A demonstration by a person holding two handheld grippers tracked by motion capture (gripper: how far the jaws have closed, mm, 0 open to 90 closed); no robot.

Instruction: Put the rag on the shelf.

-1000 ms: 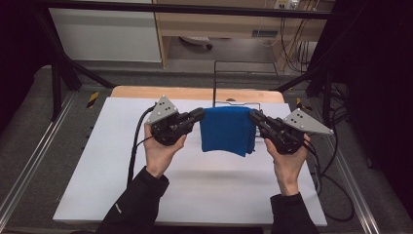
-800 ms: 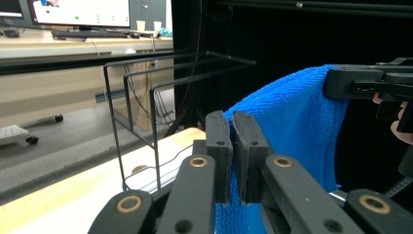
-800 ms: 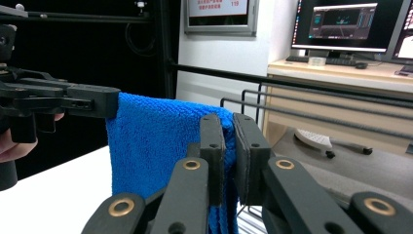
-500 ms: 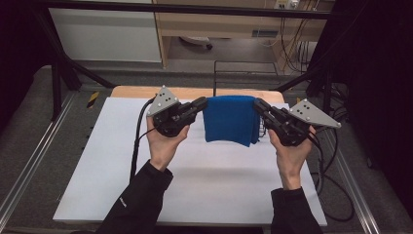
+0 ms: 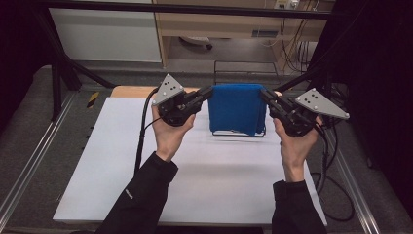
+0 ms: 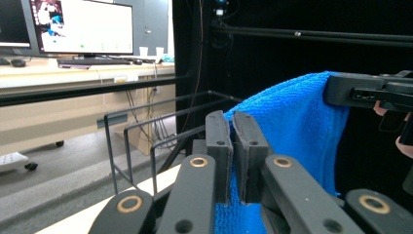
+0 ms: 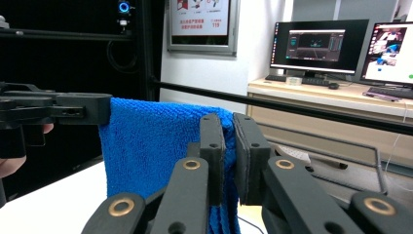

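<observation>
A: Where is the towel (image 5: 237,108)?

B: A blue towel hangs folded, raised above the far middle of the white bench (image 5: 146,175). Its lower edge falls in front of a thin black wire rack (image 5: 238,133) standing on the bench. Whether the towel rests on the rack's top bar, I cannot tell.

A: And the 2 tools?

B: The left tool (image 5: 210,92) comes in from the towel's left, held in the person's left hand (image 5: 169,134). Its jaws are pressed together on the towel's upper left corner. In the left gripper view, the left tool (image 6: 237,131) has blue cloth pinched in the narrow slit between its 2 pads.

A: The right one?

B: The right tool (image 5: 263,93), in the right hand (image 5: 294,146), grips the upper right corner the same way. In the right gripper view, the right tool (image 7: 228,134) is clamped on the towel (image 7: 151,146), jaws nearly closed, and the cloth hangs down below them.

A: Anything else nearby?

B: In the left gripper view, the rack (image 6: 146,141) stands left of the towel (image 6: 297,126), with monitors (image 6: 80,27) on a desk beyond.
</observation>
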